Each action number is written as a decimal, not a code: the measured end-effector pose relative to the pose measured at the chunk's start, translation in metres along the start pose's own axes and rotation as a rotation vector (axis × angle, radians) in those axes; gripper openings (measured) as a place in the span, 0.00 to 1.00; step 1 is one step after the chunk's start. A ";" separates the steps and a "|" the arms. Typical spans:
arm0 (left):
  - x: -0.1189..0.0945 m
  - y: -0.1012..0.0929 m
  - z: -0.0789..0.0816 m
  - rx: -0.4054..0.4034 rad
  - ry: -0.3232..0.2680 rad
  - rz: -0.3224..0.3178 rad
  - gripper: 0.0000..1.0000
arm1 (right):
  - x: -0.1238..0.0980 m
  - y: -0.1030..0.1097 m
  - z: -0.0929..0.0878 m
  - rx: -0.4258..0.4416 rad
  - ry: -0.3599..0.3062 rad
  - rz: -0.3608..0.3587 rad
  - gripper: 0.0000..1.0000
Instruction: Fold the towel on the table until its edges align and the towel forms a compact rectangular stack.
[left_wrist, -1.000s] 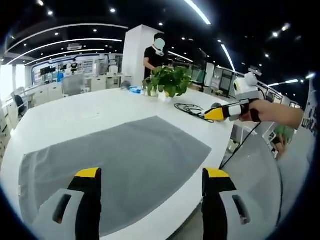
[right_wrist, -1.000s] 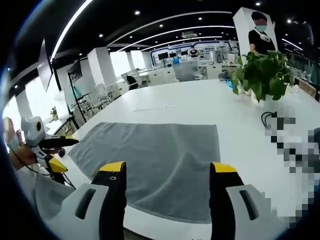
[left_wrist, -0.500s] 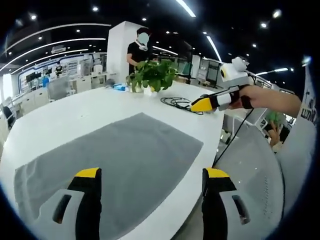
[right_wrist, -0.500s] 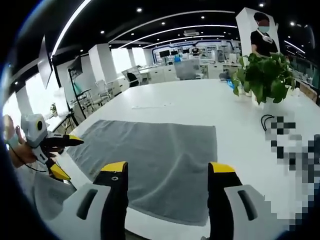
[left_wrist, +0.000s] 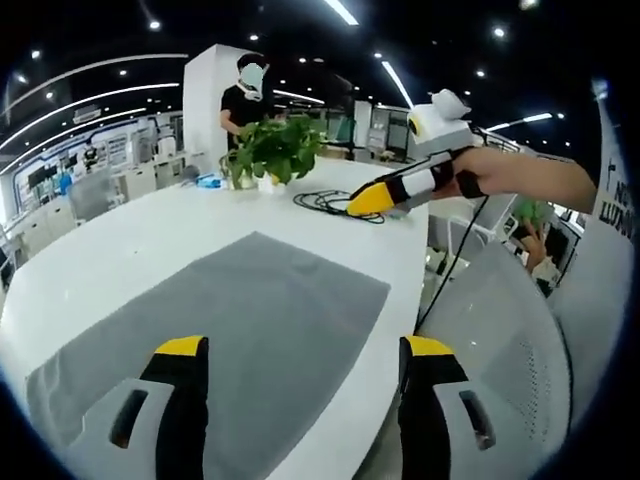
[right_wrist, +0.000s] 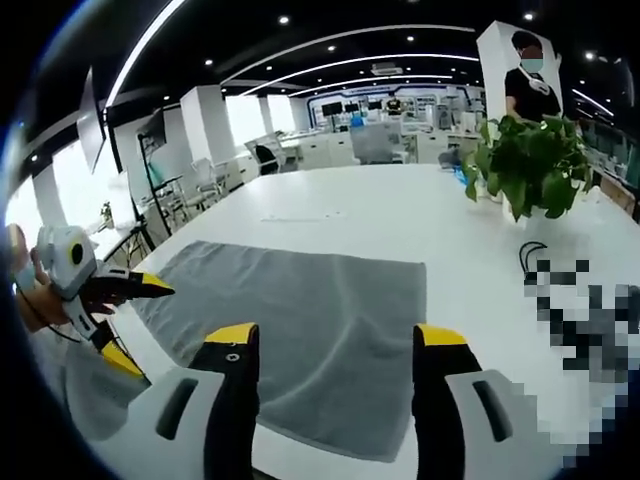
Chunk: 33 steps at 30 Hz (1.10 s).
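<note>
A grey towel lies flat and unfolded on the white table. In the left gripper view my left gripper stands open above the towel's near edge, nothing between its yellow-tipped jaws. The right gripper comes in from the right, held in a hand above the table's right edge. In the right gripper view the towel spreads ahead of my open right gripper, which hovers over its near edge. The left gripper shows at the left by the towel's left corner.
A potted green plant stands at the far side of the table, with a black cable coiled beside it. A person in black stands behind the plant. The plant also appears at upper right in the right gripper view.
Both cameras have shifted slightly. In the left gripper view the right gripper appears larger and further left. In the right gripper view the left gripper has edged closer to the towel's corner.
</note>
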<state>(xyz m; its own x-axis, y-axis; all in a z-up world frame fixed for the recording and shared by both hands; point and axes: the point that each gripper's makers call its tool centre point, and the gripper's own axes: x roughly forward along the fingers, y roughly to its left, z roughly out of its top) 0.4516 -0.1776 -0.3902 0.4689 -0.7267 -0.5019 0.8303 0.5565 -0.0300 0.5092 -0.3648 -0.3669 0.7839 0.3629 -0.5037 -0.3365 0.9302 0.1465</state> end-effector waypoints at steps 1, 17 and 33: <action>0.001 -0.002 0.001 0.001 0.001 -0.003 0.80 | 0.000 0.000 0.000 -0.001 0.000 0.001 0.61; 0.026 -0.024 0.012 0.045 0.010 -0.075 0.79 | 0.004 -0.011 0.007 -0.028 0.022 0.013 0.60; 0.064 -0.049 0.028 0.158 0.040 -0.201 0.69 | 0.009 -0.041 0.024 -0.054 0.009 -0.001 0.59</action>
<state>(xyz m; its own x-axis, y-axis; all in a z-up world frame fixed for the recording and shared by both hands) 0.4493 -0.2630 -0.3966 0.2801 -0.7981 -0.5334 0.9439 0.3301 0.0017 0.5423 -0.3982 -0.3567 0.7797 0.3612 -0.5115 -0.3637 0.9262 0.0997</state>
